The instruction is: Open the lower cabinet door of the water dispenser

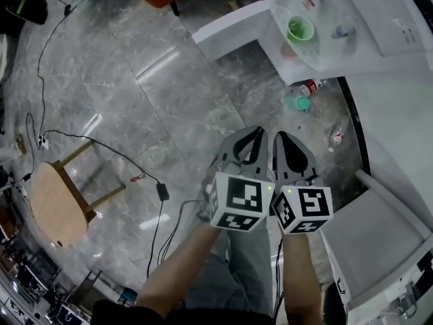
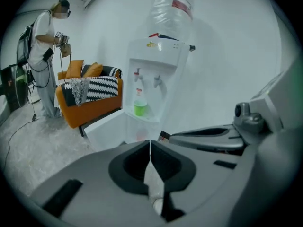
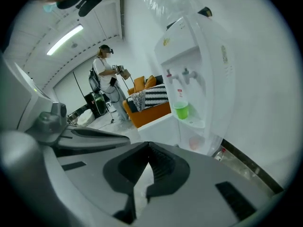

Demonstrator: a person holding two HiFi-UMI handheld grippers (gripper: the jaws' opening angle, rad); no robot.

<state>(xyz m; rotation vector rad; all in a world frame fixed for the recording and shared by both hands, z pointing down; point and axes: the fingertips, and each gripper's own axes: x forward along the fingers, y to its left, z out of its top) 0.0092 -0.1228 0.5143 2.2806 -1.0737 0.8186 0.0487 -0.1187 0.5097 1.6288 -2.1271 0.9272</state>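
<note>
The white water dispenser [image 1: 338, 26] stands at the upper right of the head view, with a green cup [image 1: 300, 28] on its drip tray. Its lower cabinet door [image 1: 230, 31] stands swung out to the left. The left gripper view shows the dispenser [image 2: 154, 79] ahead with the door [image 2: 106, 129] open. So does the right gripper view, with the dispenser [image 3: 189, 79] and the door [image 3: 156, 126]. My left gripper [image 1: 249, 134] and right gripper [image 1: 283, 137] hang side by side over the floor, well short of the dispenser. Both are shut and hold nothing.
Bottles [image 1: 301, 99] lie on the floor at the dispenser's foot. A white unit [image 1: 379, 242] stands at the lower right. A wooden stool [image 1: 57, 205] and cables [image 1: 159, 188] are on the marble floor at left. An orange sofa [image 2: 90, 96] and a standing person [image 2: 45, 56] are farther back.
</note>
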